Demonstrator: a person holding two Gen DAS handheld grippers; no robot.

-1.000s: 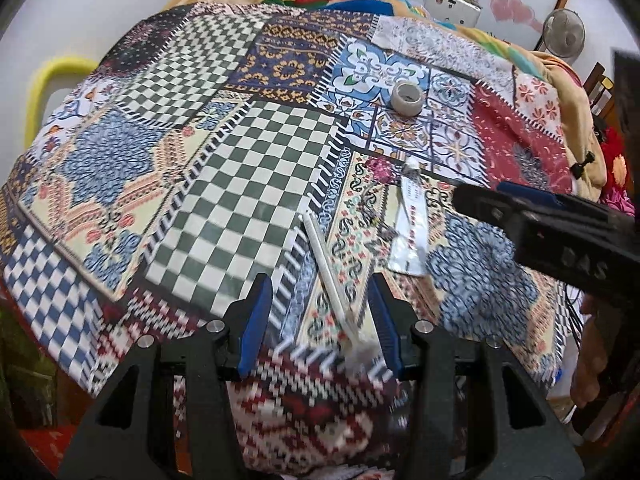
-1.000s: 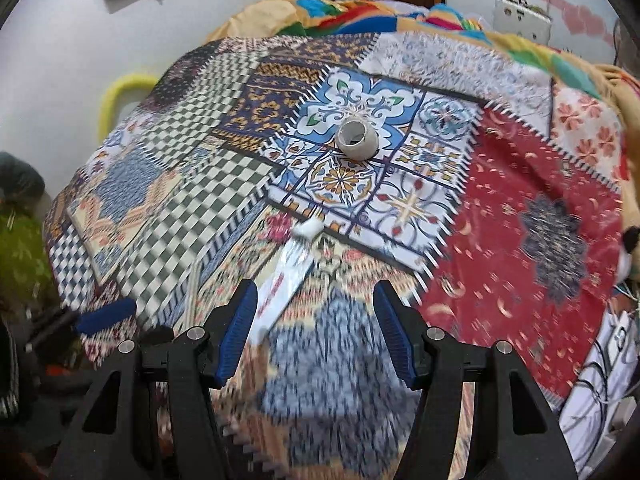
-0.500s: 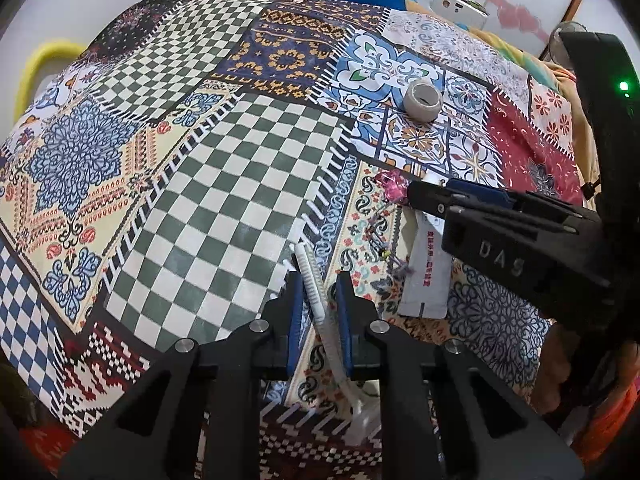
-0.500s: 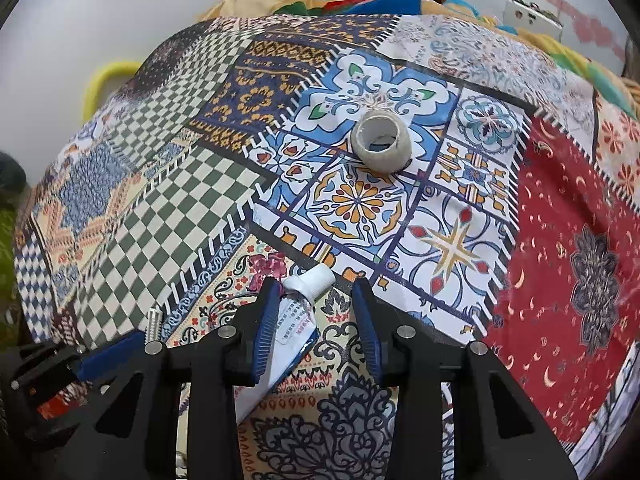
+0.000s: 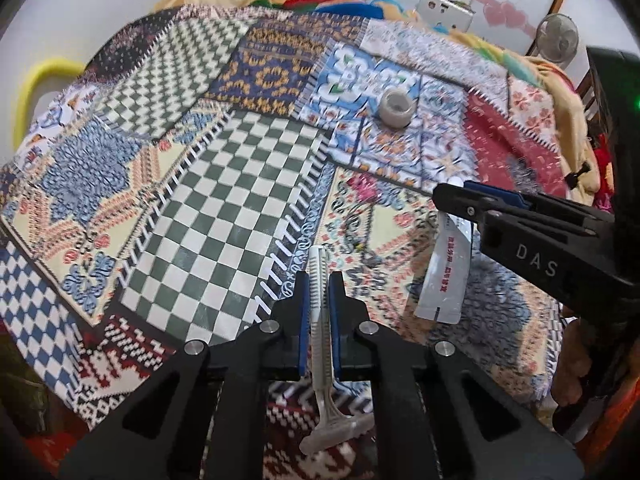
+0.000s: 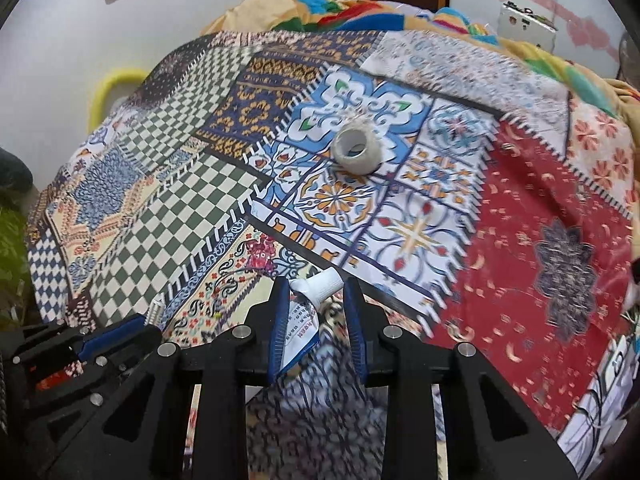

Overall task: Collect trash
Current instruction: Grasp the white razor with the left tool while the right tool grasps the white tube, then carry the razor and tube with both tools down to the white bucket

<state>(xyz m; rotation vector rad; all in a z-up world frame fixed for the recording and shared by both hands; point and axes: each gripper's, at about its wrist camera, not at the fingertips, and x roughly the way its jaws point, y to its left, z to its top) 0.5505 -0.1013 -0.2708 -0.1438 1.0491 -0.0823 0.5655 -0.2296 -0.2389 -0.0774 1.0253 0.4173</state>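
Razor (image 5: 320, 312) lifted, tube (image 5: 446, 276) raised, "DAS" tool (image 5: 452, 196)

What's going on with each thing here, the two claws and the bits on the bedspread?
Left claw: shut on the razor.
Razor: gripped by its handle, head hanging down.
Right claw: shut on the tube.
Tube: capped, squeezed flat, lifted.
Tape roll: lying untouched on the bedspread.

The patchwork bedspread (image 5: 248, 208) showed green-white checks, blue florals and red; the razor (image 5: 320, 320) was translucent grey, the tube (image 6: 308, 320) white.
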